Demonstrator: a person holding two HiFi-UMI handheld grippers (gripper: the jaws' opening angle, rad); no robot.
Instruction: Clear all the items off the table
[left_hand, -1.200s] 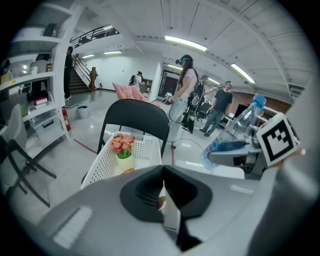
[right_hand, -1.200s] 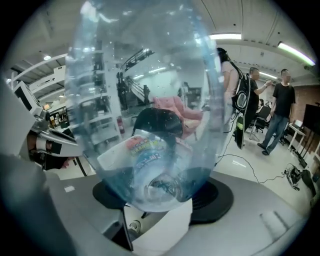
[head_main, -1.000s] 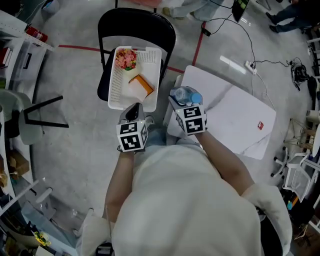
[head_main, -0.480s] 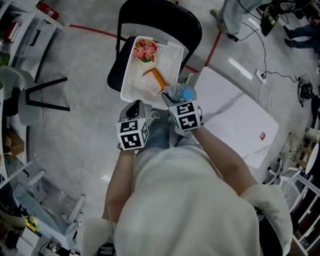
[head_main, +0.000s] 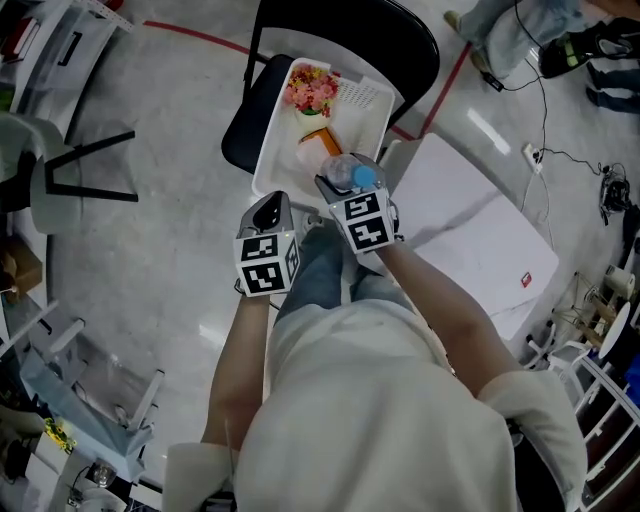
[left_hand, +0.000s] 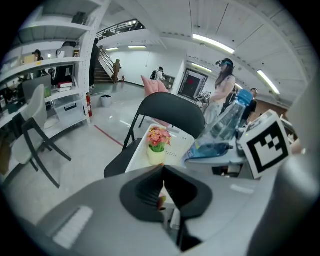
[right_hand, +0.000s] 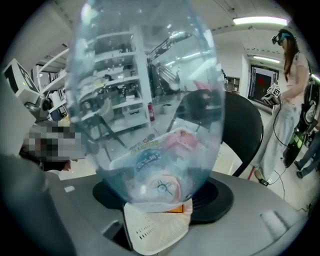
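My right gripper (head_main: 352, 190) is shut on a clear water bottle (head_main: 350, 174) with a blue cap. It holds the bottle over the near right edge of a white basket (head_main: 276, 150) that rests on a black chair (head_main: 392, 40). The bottle (right_hand: 150, 110) fills the right gripper view, with the basket (right_hand: 155, 225) below it. Inside the basket are a small pot of pink flowers (head_main: 312, 90) and an orange box (head_main: 318, 138). My left gripper (head_main: 268, 213) hovers by the basket's near corner; in the left gripper view its jaws (left_hand: 163, 172) are shut with nothing between them.
A white table (head_main: 470, 240) stands to the right of the chair, its top bare apart from a small red mark. Another dark chair (head_main: 80, 185) stands at the left, and shelving (left_hand: 45, 65) lines the left side. A person (right_hand: 285, 90) stands beyond the black chair.
Both grippers have moved forward and down toward the basket. The right one carried the bottle from over the table's corner to the basket's near edge.
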